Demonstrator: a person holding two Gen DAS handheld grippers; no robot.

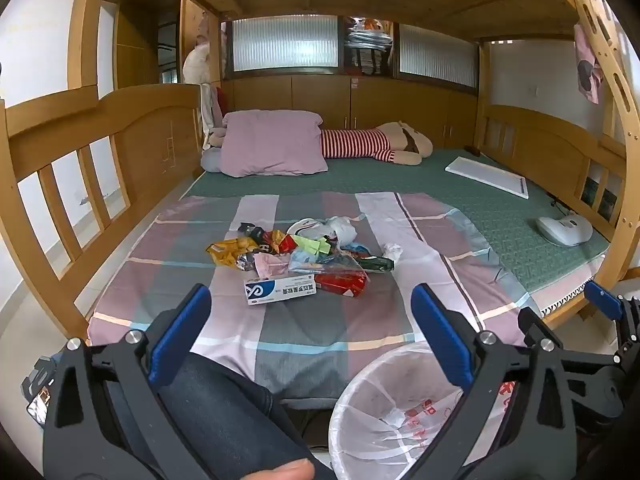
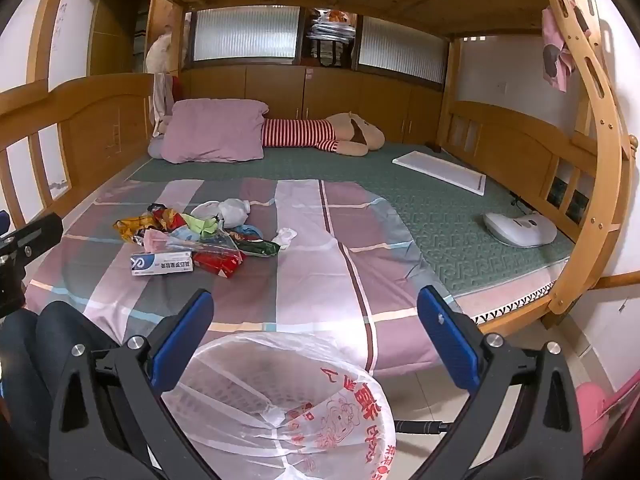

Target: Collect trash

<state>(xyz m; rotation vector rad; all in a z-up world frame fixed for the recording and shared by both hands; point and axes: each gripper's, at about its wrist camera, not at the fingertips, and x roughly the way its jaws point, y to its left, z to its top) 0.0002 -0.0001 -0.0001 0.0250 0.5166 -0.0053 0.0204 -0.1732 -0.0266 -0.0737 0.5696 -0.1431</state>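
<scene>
A heap of trash (image 1: 296, 250) lies in the middle of a checked bedsheet (image 1: 224, 320) on a lower bunk bed: crumpled snack wrappers, clear plastic film, a wad of tissue (image 1: 393, 251) and, nearest the edge, a flat white-and-blue ointment box (image 1: 280, 289). Beside the bed on the floor stands a mesh wastebasket lined with a thin printed bag (image 2: 280, 404), almost empty.

The left gripper (image 1: 312, 334) and right gripper (image 2: 316, 338) both hover short of the heap, tilted down, jaws spread wide and holding nothing. A person's dark-trousered leg (image 1: 224, 412) sits between them.

Risks as I judge them: wide jaws closing on loose wrappers may also pinch the sheet and drag it; light film or tissue could slip free on the way over and miss the basket; the flat box may slide away instead of lifting.
</scene>
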